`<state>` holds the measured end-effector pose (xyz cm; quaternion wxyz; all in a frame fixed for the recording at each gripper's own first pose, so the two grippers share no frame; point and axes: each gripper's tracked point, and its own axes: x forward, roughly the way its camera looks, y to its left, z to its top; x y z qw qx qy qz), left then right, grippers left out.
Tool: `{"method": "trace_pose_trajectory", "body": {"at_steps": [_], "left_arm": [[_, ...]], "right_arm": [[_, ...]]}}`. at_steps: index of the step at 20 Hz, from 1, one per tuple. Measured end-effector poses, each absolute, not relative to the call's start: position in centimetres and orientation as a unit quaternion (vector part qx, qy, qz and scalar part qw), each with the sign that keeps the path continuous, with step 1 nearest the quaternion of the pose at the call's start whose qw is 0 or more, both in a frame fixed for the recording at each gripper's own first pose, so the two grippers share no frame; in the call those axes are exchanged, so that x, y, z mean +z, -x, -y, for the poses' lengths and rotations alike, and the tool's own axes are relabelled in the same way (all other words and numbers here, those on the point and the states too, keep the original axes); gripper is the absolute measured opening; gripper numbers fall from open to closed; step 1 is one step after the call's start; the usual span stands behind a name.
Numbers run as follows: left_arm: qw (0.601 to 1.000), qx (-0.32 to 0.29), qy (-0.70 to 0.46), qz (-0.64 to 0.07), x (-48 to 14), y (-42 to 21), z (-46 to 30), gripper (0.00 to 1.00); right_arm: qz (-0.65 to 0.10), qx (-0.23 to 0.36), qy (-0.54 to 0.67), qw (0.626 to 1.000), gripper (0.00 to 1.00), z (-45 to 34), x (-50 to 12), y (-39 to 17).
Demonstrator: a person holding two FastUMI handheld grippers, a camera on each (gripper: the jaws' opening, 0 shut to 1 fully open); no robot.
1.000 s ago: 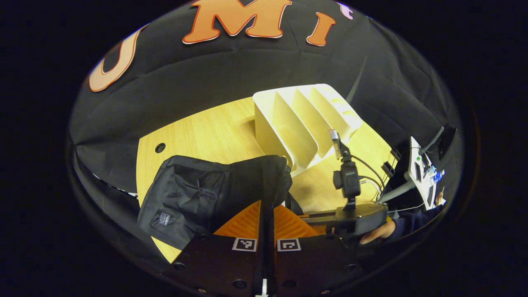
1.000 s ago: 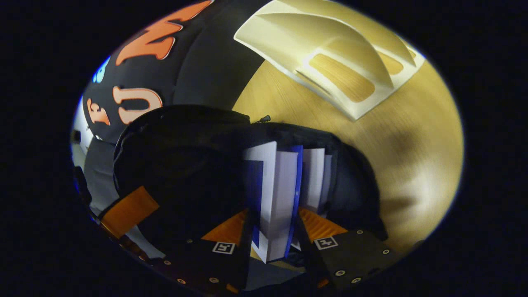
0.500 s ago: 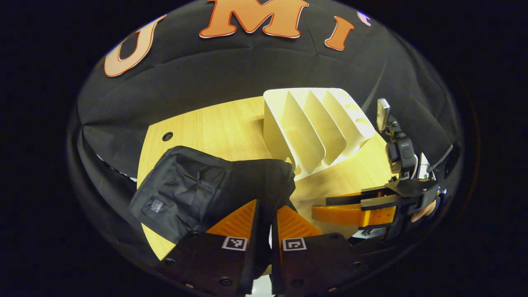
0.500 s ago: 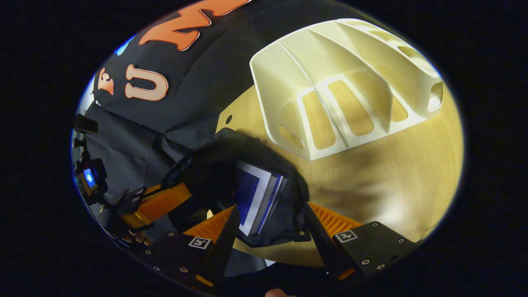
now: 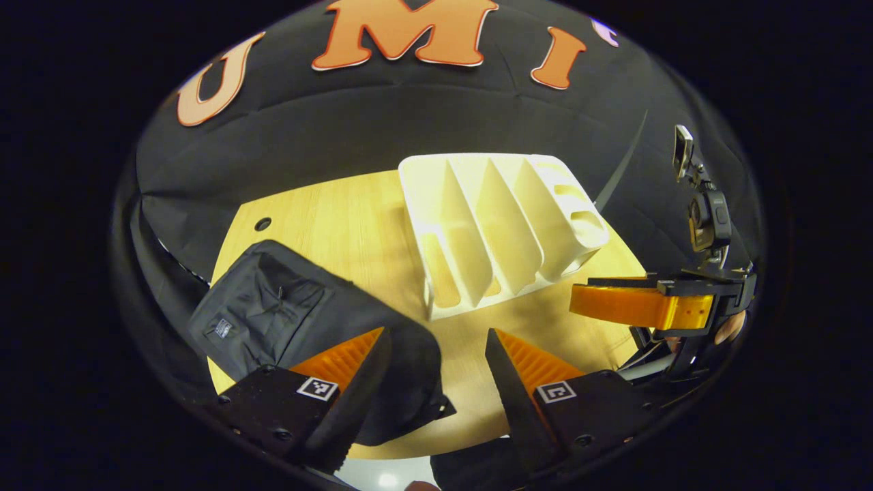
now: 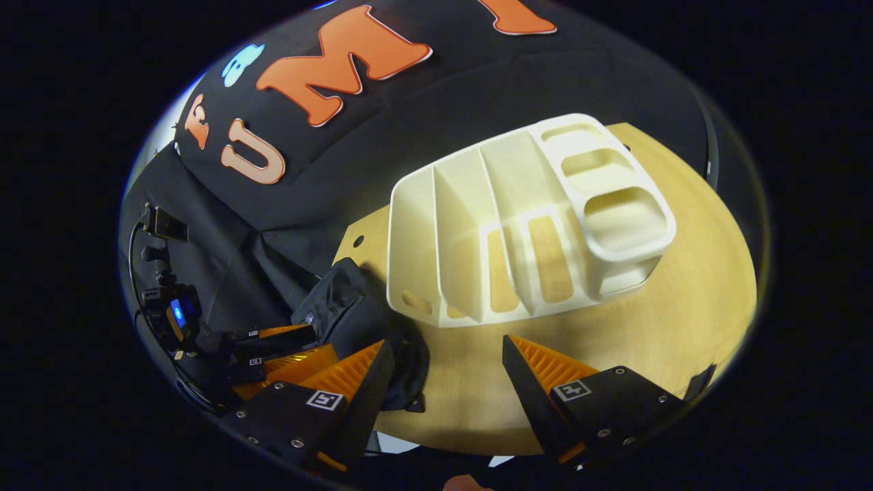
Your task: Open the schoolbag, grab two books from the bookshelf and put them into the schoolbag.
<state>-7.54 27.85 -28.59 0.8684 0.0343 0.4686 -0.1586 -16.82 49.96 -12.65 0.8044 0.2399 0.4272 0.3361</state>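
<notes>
Since the earlier frames both grippers have drawn back from the schoolbag: the right gripper (image 6: 443, 368), which one second ago held a blue and white book over the bag's mouth, now holds nothing, and the left gripper (image 5: 433, 354), which was pinching the bag's edge, has let it go. Both now have their fingers spread wide apart with only air between them. The black schoolbag (image 5: 286, 320) lies on the wooden table (image 5: 354, 218) at the left, just beside the white bookshelf (image 5: 498, 225), and its opening is turned away, so the books inside cannot be seen at this moment. In the right gripper view the bookshelf (image 6: 518, 225) stands with all its slots empty, and the schoolbag (image 6: 354, 314) is partly hidden behind the left finger. In the left gripper view the right gripper (image 5: 641, 303) is well apart at the right, held by a hand. I judge that the task is practically finished: the bag was opened and both books seem to be inside. Nothing remains except perhaps to withdraw.
</notes>
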Motion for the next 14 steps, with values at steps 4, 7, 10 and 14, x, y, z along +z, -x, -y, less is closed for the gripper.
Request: {"method": "trace_pose_trajectory", "body": {"at_steps": [4, 7, 10, 14], "left_arm": [[0.895, -0.149, -0.041, -0.418, -26.1, 6.3, -23.2, 0.92], [0.920, -0.143, -0.016, -0.364, -23.2, 5.3, -19.0, 0.92], [0.943, -0.120, -0.004, -0.311, -20.6, 4.5, -17.4, 0.93], [0.951, -0.120, 0.015, -0.285, -19.3, 3.9, -15.8, 0.94]], "right_arm": [[-0.360, 0.333, -0.206, 0.847, 0.96, -45.4, -9.9, 14.0], [-0.301, 0.318, -0.199, 0.877, 0.96, -41.5, -7.4, 11.5], [-0.232, 0.304, -0.178, 0.907, 0.95, -39.0, -4.6, 9.2], [-0.202, 0.294, -0.157, 0.921, 0.95, -35.6, -2.2, 9.0]]}}
